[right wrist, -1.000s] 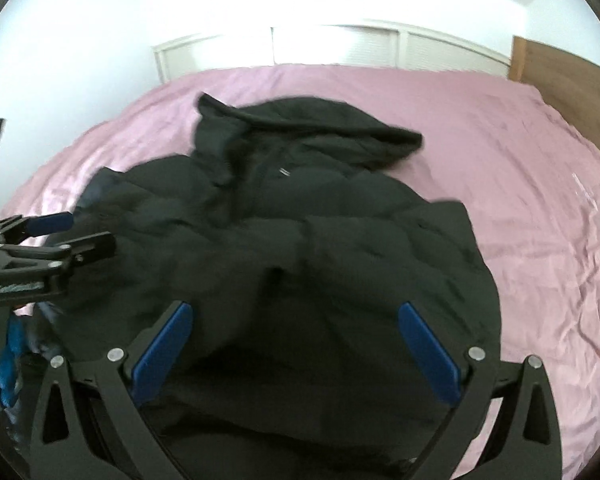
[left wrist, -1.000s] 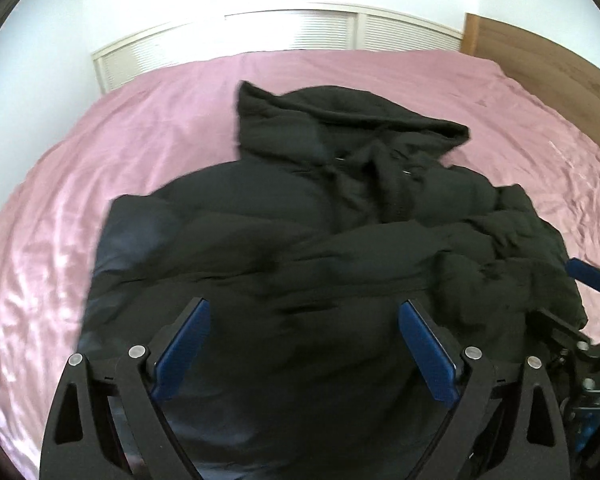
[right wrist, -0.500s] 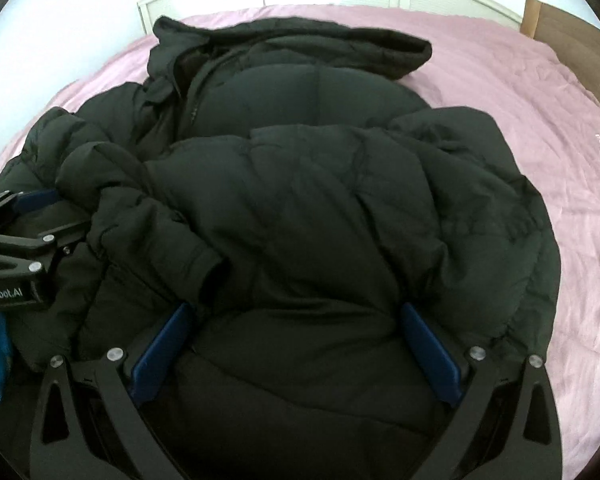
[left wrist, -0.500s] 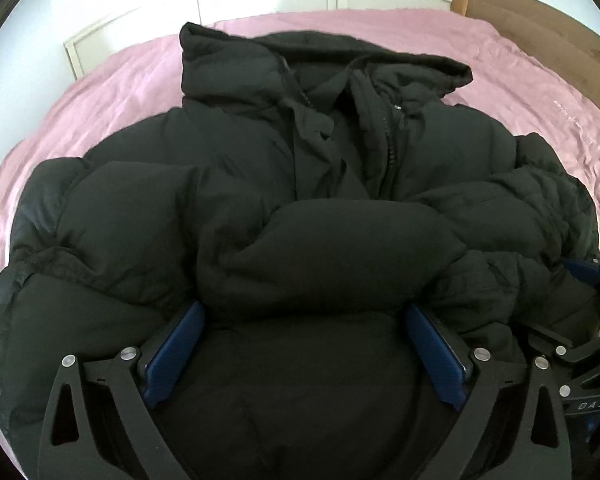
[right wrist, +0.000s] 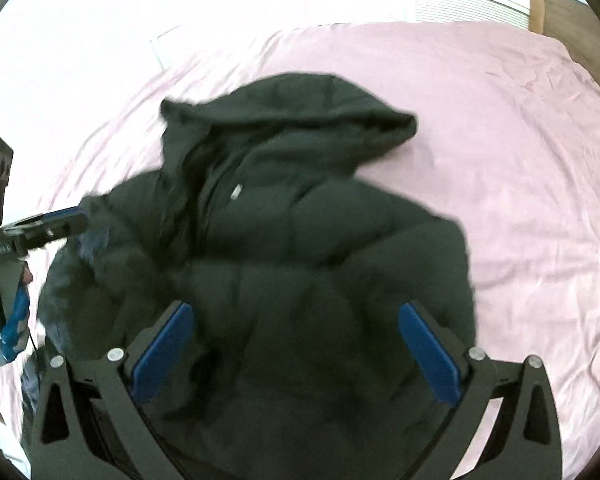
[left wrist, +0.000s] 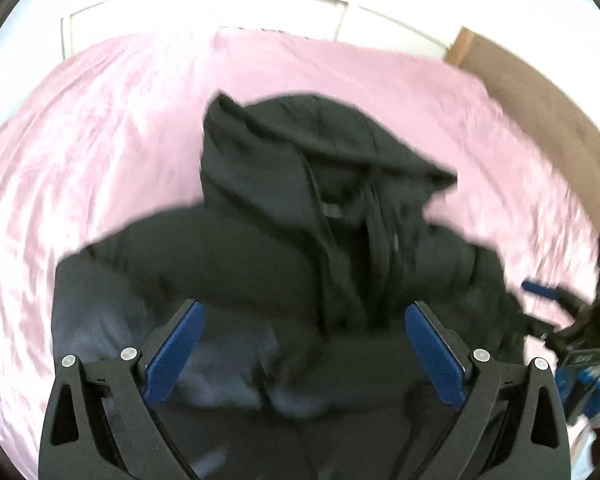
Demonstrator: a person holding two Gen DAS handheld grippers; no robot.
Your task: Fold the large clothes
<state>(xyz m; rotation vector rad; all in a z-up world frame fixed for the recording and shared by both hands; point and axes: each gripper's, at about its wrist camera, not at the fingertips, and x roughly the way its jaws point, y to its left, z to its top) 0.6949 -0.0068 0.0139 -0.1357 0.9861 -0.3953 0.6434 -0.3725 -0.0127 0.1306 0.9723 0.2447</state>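
Note:
A black hooded puffer jacket (left wrist: 284, 240) lies on the pink bed (left wrist: 100, 128), hood pointing away, its zip running down the middle. In the right wrist view the same jacket (right wrist: 300, 240) fills the centre, with its sleeves folded in over the body. My left gripper (left wrist: 302, 316) hovers open above the jacket's lower half, blue pads wide apart with nothing between them. My right gripper (right wrist: 296, 316) is open too, above the jacket's lower right part. Each gripper shows at the edge of the other's view. Both views are motion-blurred.
The pink bed sheet (right wrist: 520, 160) stretches well beyond the jacket on every side. A wooden headboard (left wrist: 540, 92) runs along the right. White louvred doors (right wrist: 440, 4) stand behind the bed's far edge.
Both grippers have pulled up and back from the jacket, where half a second ago they were low against its puffed fabric. The jacket now lies flatter and looks smaller in both views.

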